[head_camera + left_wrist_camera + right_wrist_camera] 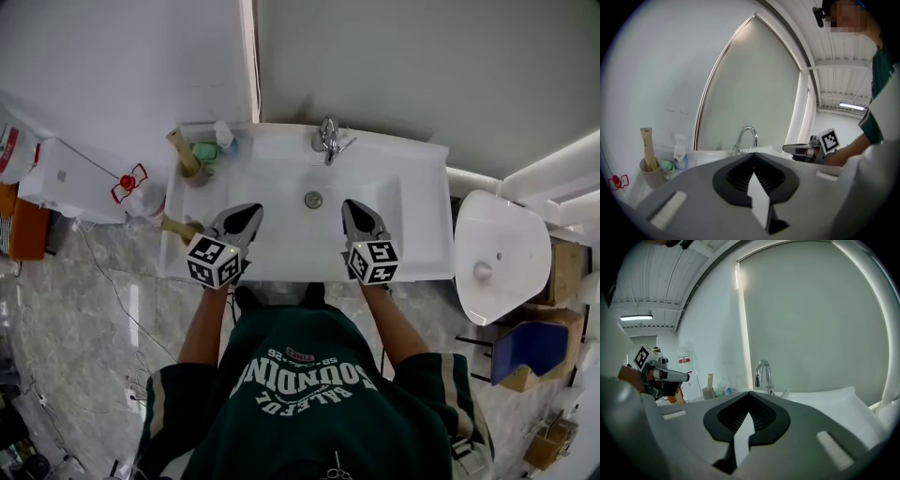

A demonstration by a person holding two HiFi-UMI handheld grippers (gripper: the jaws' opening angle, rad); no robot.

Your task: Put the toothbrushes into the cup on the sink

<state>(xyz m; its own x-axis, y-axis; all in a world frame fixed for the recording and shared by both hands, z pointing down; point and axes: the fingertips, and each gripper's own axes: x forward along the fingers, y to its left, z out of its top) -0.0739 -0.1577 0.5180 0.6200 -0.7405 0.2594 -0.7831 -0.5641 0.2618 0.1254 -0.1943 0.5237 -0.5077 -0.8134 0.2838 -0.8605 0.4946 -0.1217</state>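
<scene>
A tan cup stands on the back left corner of the white sink, with a wooden toothbrush upright in it. The left gripper view shows that cup and toothbrush too. A second tan wooden piece, perhaps a toothbrush, lies on the sink's left rim. My left gripper hovers over the basin's front left, shut and empty. My right gripper hovers over the front right, also shut and empty.
A chrome faucet stands at the back middle, with the drain below it. A small pump bottle and a green item sit beside the cup. A white toilet stands to the right and a white cabinet to the left.
</scene>
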